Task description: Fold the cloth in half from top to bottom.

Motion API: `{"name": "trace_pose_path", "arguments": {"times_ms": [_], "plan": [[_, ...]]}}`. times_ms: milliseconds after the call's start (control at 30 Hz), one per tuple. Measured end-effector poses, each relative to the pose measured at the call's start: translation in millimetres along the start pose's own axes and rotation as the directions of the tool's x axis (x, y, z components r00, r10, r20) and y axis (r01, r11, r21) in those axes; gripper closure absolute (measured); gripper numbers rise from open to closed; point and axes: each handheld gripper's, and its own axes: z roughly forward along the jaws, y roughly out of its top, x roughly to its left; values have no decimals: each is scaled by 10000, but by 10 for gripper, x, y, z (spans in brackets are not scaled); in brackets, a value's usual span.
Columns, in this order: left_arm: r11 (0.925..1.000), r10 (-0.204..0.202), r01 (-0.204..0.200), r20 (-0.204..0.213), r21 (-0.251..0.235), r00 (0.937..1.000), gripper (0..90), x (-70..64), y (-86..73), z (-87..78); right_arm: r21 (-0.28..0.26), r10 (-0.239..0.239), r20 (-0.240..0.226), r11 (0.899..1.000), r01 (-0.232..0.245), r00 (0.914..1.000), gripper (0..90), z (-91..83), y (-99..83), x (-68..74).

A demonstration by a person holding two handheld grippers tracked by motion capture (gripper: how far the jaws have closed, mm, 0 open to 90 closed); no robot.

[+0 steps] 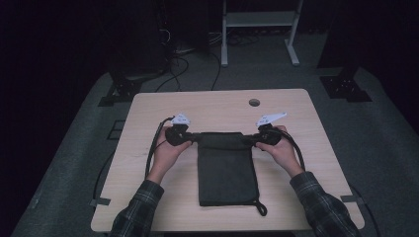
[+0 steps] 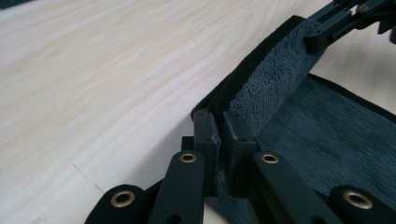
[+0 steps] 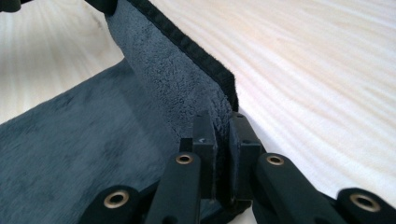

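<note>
A dark grey towel (image 1: 227, 170) lies lengthwise on the light wooden table (image 1: 148, 111), with a loop cord at its near right corner. My left gripper (image 1: 195, 137) is shut on the towel's far left corner, and my right gripper (image 1: 248, 139) is shut on the far right corner. The far edge is lifted and stretched between them. In the left gripper view the jaws (image 2: 224, 140) pinch the fuzzy edge of the towel (image 2: 275, 84), and the other gripper (image 2: 336, 23) holds its far end. In the right gripper view the jaws (image 3: 223, 140) clamp the hemmed edge of the towel (image 3: 173, 79).
A round cable hole (image 1: 254, 102) sits in the table near its far edge. Black cables trail from both grippers over the tabletop. Behind the table stand a white frame (image 1: 259, 29) and dark equipment stands on the grey floor.
</note>
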Motion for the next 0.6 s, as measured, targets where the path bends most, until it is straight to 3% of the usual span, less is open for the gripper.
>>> {"name": "trace_pose_path", "arguments": {"times_ms": [233,600], "plan": [[9998,-155,150,375,118,9992,855,-99,-158,-59,238,-214,-146,9995,217,9997,822,-42,-78,131],[9991,-418,410,1166,94,9923,852,-314,-372,-214,327,-302,-455,9990,317,9985,821,-174,-235,369]]}}
